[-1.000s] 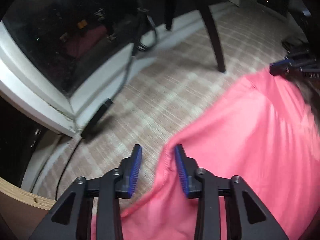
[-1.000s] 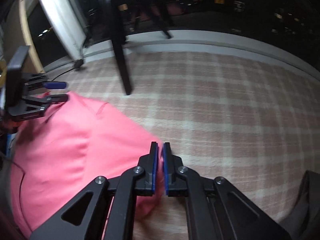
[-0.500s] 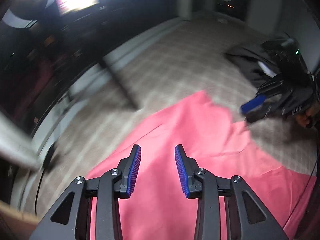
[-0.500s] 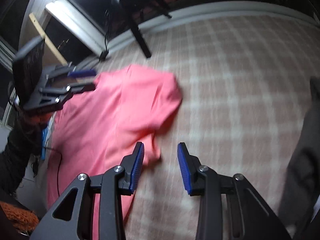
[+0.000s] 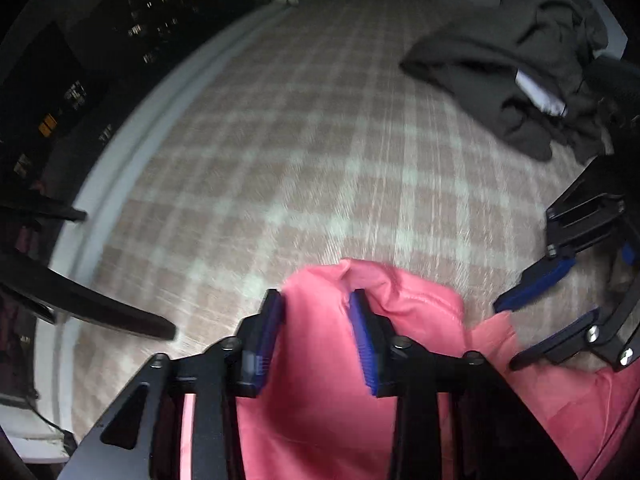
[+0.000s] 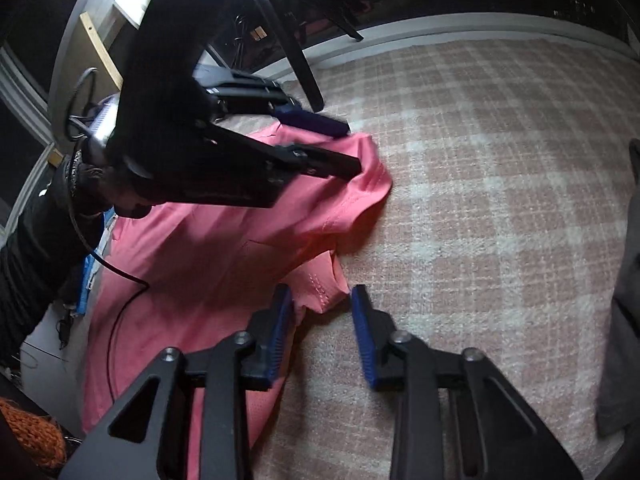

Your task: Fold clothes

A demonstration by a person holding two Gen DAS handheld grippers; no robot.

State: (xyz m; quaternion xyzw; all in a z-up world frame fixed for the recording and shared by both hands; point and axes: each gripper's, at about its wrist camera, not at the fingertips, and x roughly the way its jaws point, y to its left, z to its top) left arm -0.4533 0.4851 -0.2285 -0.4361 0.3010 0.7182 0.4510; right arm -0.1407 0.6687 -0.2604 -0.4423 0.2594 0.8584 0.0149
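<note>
A pink garment (image 6: 208, 252) lies spread on the checked carpet (image 6: 480, 200). In the left wrist view my left gripper (image 5: 316, 300) is open with a raised fold of the pink garment (image 5: 320, 360) between its blue pads, which do not press it. In the right wrist view my right gripper (image 6: 322, 298) is open, with a stitched corner of the garment between its fingertips. The left gripper also shows in the right wrist view (image 6: 348, 148), over the garment's far edge. The right gripper shows in the left wrist view (image 5: 520, 328) at right.
A pile of dark grey clothes (image 5: 512, 80) lies far right on the carpet and at the right edge of the right wrist view (image 6: 624, 320). Dark chair legs (image 6: 296, 56) stand by the white sill (image 6: 440, 28). An orange knit item (image 6: 28, 436) sits at lower left.
The right gripper went from shut to open. Both grippers moved down to the garment's edge; the left now has a fold between its open jaws, the right a stitched corner.
</note>
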